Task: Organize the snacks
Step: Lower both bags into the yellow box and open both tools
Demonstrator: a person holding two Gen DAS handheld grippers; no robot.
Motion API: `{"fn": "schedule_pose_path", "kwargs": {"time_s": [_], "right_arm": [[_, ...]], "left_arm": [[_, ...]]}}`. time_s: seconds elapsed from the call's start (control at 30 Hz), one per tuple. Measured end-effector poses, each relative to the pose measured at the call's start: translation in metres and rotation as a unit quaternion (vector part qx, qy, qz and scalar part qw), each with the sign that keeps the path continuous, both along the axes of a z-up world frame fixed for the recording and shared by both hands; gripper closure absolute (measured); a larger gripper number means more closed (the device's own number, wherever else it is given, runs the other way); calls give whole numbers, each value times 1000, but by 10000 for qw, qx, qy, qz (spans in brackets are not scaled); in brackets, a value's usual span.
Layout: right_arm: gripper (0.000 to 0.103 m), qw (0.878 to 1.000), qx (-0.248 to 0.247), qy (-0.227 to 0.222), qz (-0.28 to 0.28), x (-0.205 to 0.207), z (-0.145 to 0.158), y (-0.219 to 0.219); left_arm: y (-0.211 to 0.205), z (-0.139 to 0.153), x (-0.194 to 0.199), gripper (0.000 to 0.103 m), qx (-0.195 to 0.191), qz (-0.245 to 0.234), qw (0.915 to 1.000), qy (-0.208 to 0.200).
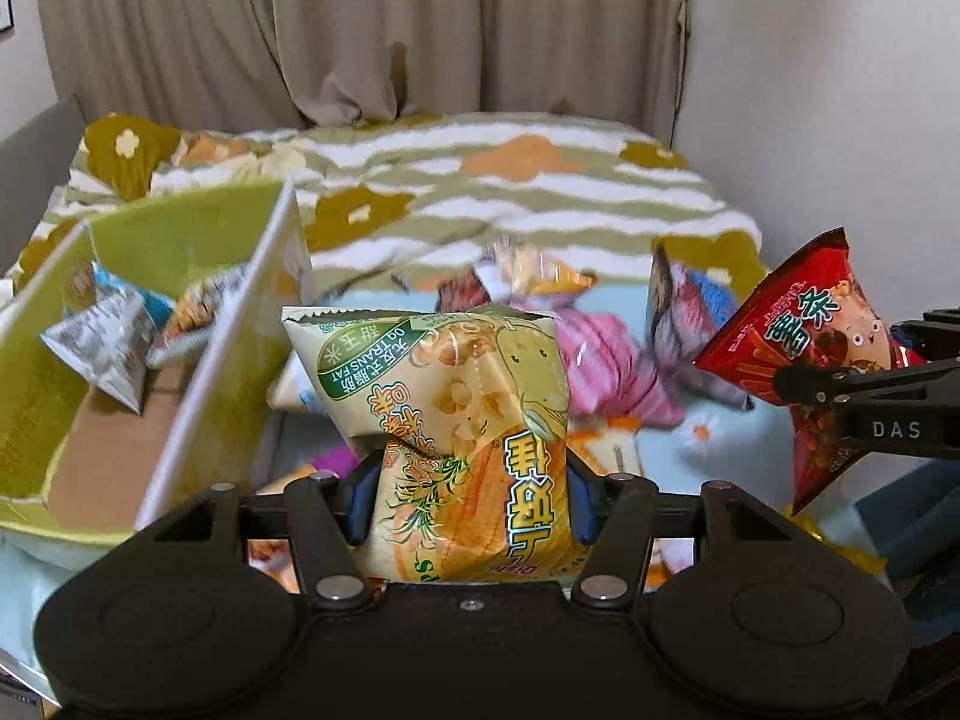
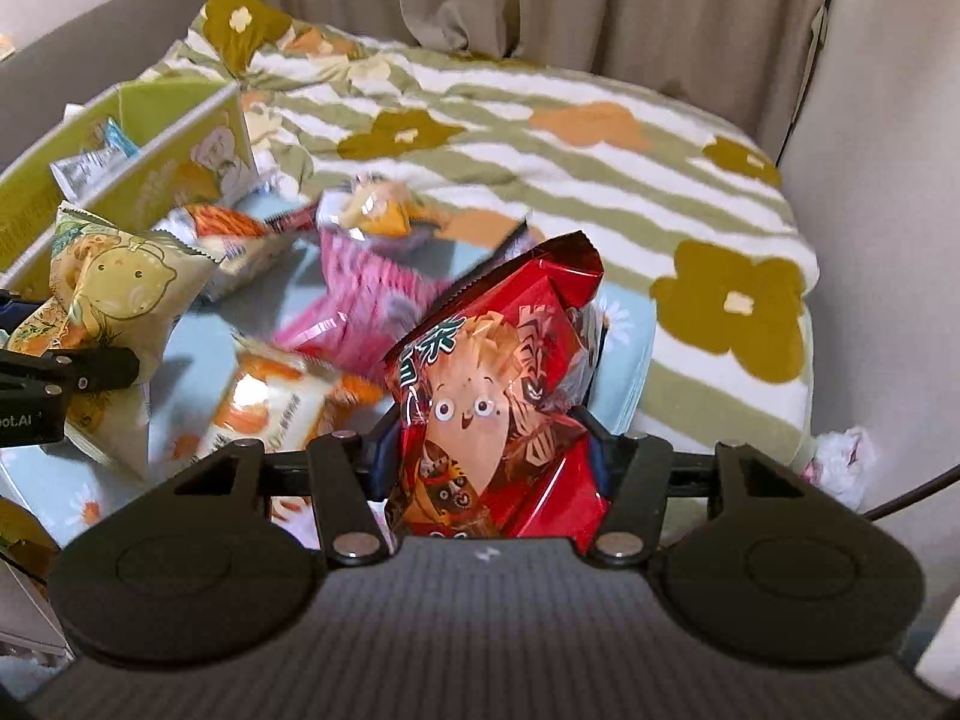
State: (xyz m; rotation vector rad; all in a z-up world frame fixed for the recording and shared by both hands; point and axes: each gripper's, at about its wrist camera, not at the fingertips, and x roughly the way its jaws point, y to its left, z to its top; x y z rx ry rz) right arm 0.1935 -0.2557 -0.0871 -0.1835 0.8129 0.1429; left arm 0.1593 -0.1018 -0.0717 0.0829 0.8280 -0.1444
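Yellow corn-snack bag (image 1: 456,420) was pinched in the left gripper (image 1: 471,498), raised just right of the green box (image 1: 198,228). Red snack bag (image 2: 504,396) was clamped by the right gripper (image 2: 489,456) above loose packets (image 2: 360,294) on the bed (image 2: 600,138).

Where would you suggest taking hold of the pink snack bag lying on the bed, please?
Grip the pink bag by its flat crimped end seam nearest the camera, coming down from above. It lies flat among other packets, so the puffed middle would slip; the thin seam suits a claw. Both claws are full now.
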Motion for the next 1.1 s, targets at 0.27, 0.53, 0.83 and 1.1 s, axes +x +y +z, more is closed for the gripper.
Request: {"fn": "schedule_pose_path", "kwargs": {"time_s": [0.27,0.53,0.83,1.1], "right_arm": [[32,9984,212,-443,287,-2,48,35],[32,9939,655,-651,609,14,82,112],[32,9906,1088,-527,635,45,92,226],[32,9912,1295,-234,146,78,72,313]], "left_arm": [[39,44,-2,41,-106,321,9981,-520],[113,70,7,41,-40,682,9953,-682],[208,76,39,41,57,724,9956,-593],[271,42,79,41,30,374,9992,-97]]}}
